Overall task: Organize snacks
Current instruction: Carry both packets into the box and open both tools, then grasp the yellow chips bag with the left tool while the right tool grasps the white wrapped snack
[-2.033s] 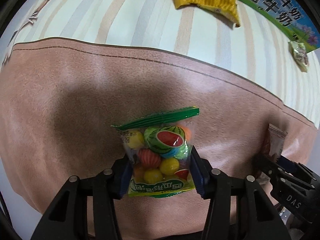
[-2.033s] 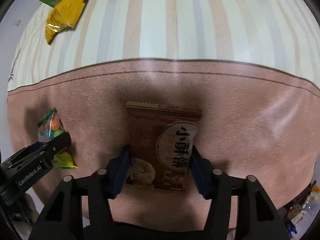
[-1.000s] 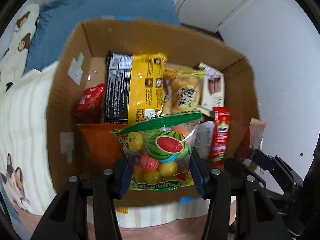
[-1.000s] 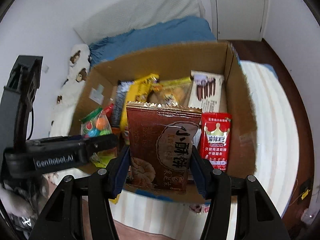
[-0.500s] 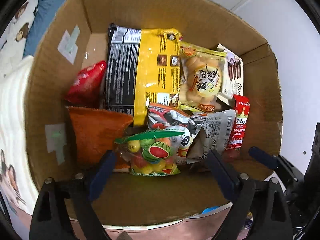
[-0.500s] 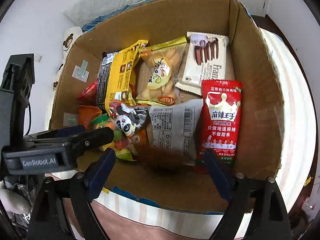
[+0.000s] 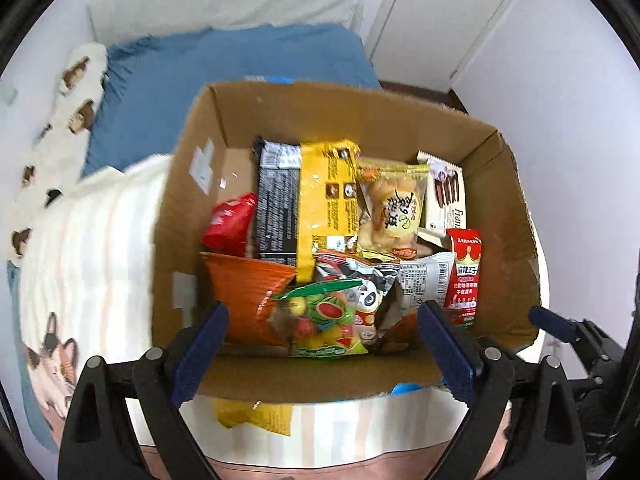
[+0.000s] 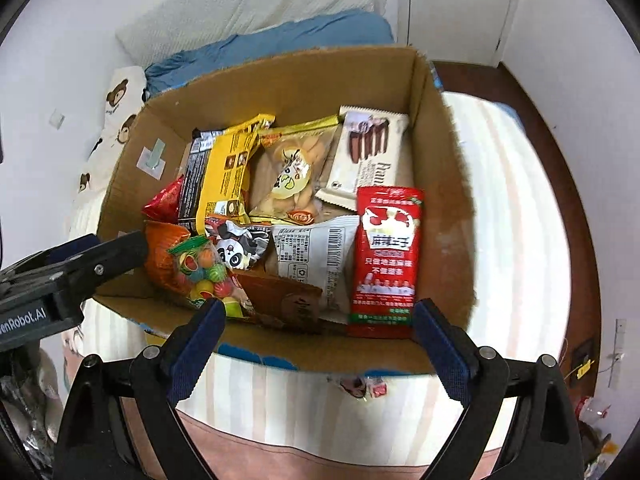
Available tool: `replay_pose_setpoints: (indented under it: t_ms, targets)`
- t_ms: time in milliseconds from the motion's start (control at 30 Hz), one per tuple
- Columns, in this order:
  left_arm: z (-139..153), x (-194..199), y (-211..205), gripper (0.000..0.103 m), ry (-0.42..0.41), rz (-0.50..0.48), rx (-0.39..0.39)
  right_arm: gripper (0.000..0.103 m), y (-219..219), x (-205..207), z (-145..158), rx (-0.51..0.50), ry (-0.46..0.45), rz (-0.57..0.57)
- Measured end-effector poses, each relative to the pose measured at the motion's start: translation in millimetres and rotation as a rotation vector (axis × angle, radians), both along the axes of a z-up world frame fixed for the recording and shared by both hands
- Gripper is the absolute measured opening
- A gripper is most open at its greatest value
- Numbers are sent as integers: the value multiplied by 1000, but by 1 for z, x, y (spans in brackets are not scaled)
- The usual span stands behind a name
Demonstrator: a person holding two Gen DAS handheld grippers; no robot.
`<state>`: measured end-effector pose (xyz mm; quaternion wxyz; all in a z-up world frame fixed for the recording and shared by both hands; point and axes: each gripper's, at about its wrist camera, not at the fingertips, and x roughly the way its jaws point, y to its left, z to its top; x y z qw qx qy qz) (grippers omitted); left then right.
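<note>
Cardboard box [image 7: 192, 208] sits on the striped bed cover in front of me, packed with snacks. My left hand-held gripper [image 7: 322, 354] hovers over the box's near wall with its jaws spread wide and nothing between them. Against the left wall lie a red pouch [image 7: 230, 220] and an orange bag [image 7: 244, 292]. The fruit candy bag [image 7: 326, 320] rests at the box's near edge, touching the orange bag and overlapping a panda packet [image 7: 362, 280]. Just right of it the brown biscuit pack [image 8: 286, 300] lies flat along the near wall. A red spicy strip pack [image 8: 386, 260] lies toward the right wall. My right hand-held gripper [image 8: 320, 338] also hangs open and empty above the near edge.
</note>
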<state>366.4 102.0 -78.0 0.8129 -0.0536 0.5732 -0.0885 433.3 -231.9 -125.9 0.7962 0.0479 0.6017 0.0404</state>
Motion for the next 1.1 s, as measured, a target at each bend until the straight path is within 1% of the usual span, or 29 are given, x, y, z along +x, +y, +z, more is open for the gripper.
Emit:
replay_pose_setpoints:
  t_ms: [100, 233, 333, 433, 500, 600, 733, 833, 933, 1000, 1067, 1100]
  targets:
    - [10, -15, 3, 96, -62, 17, 26, 97, -1, -13, 14, -15, -42, -9]
    - [21, -33, 9, 96, -103, 38, 43, 97, -1, -31, 30, -23, -86, -20]
    - [32, -49, 12, 96, -146, 50, 68, 97, 2, -45, 43, -56, -130, -15]
    - [45, -66, 13, 96, -190, 50, 86, 97, 4, -59, 56, -56, -159, -14]
    - [53, -75, 13, 96, -215, 49, 90, 97, 6, -66, 63, -53, -176, -14]
    - [62, -88, 14, 96, -243, 53, 98, 97, 10, -79, 74, -89, -216, -15]
    - [72, -104, 11, 96, -272, 52, 111, 99, 10, -94, 88, -78, -259, -30]
    - [77, -116, 11, 96, -280, 51, 109, 99, 10, -105, 99, -66, -288, -36]
    - [75, -126, 12, 96, -277, 68, 94, 100, 4, -112, 101, -23, -282, -58]
    - [68, -133, 15, 96, -257, 88, 87, 100, -1, -114, 95, 17, -257, -81]
    - [56, -138, 20, 96, -225, 111, 76, 100, -12, -117, 83, 64, -224, -120]
    - [47, -140, 24, 96, -213, 132, 82, 100, -18, -118, 77, 88, -205, -143]
